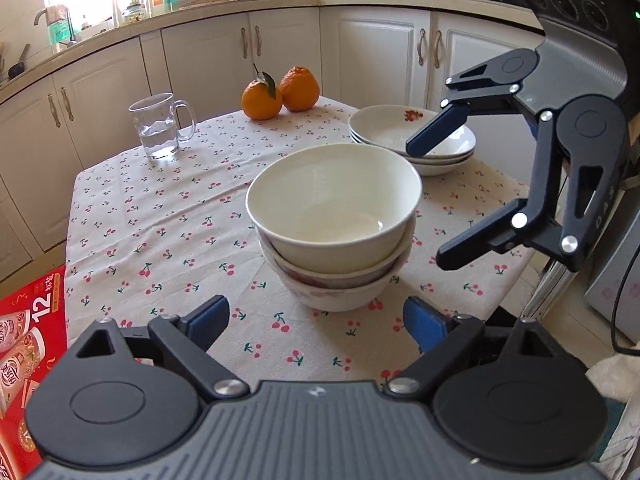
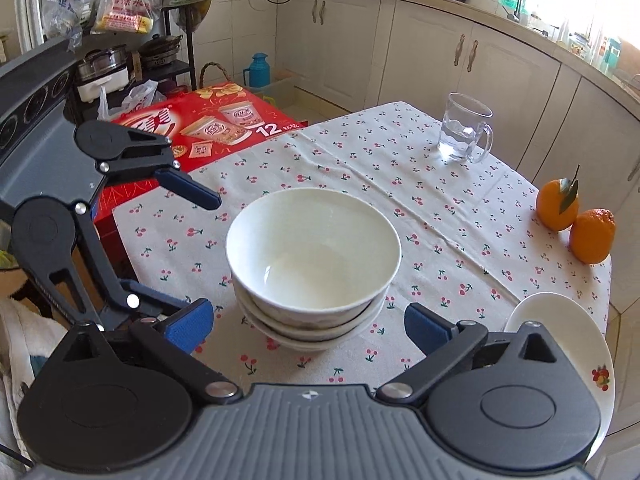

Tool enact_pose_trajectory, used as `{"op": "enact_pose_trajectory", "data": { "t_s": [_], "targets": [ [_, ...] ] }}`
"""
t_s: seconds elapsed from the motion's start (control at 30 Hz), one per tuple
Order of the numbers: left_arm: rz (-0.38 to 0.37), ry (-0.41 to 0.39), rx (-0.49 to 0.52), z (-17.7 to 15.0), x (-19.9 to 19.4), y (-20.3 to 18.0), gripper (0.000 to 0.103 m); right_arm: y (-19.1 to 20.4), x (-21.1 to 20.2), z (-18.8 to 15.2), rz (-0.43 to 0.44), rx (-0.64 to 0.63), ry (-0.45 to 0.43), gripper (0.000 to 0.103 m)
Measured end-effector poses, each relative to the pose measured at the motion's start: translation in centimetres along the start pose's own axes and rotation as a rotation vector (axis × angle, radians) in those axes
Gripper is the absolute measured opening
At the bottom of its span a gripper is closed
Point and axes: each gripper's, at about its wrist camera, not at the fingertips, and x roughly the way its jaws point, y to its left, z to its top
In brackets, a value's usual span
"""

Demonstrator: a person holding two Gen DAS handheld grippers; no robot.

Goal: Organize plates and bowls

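A stack of three white bowls [image 1: 334, 224] stands in the middle of the cherry-print tablecloth; it also shows in the right wrist view [image 2: 312, 264]. A stack of three shallow white plates [image 1: 412, 140] with a fruit print sits behind it to the right; one plate rim [image 2: 560, 340] shows in the right wrist view. My left gripper [image 1: 316, 320] is open and empty, just short of the bowls. My right gripper [image 2: 308, 326] is open and empty on the bowls' other side; in the left wrist view [image 1: 444, 204] it hangs beside the bowls, one fingertip over the plates.
A glass mug of water [image 1: 160, 126] stands at the far left of the table, two oranges [image 1: 280, 94] at the far edge. A red carton [image 2: 208, 128] sits beside the table. Kitchen cabinets [image 1: 208, 56] run behind.
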Motion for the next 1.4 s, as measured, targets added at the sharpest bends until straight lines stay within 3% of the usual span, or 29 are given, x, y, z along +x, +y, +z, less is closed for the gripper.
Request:
{"op": "enact_pose_trajectory", "data": {
  "t_s": [0.23,0.47,1.1,1.4],
  "targets": [
    [-0.027,0.040,0.099,0.2,1.8,0.7,0.094,0.6,2.0,-1.9,-0.039,-0.055,0.058,0.103],
    [-0.127,0.078,0.185,0.7,4.0,1.5,0.093,0.3,4.5,-2.2,-0.048,-0.104,0.081,0.103],
    [-0.346,0.111,0.407,2.7,6.9,3.1,0.087,-1.2,6.7,-1.0,0.103,-0.179,0.090,0.098],
    [-0.416,0.107,0.424,3.3,7.5,3.4,0.087,-1.8,6.6,-0.7,0.155,-0.165,0.091,0.092]
  ]
}}
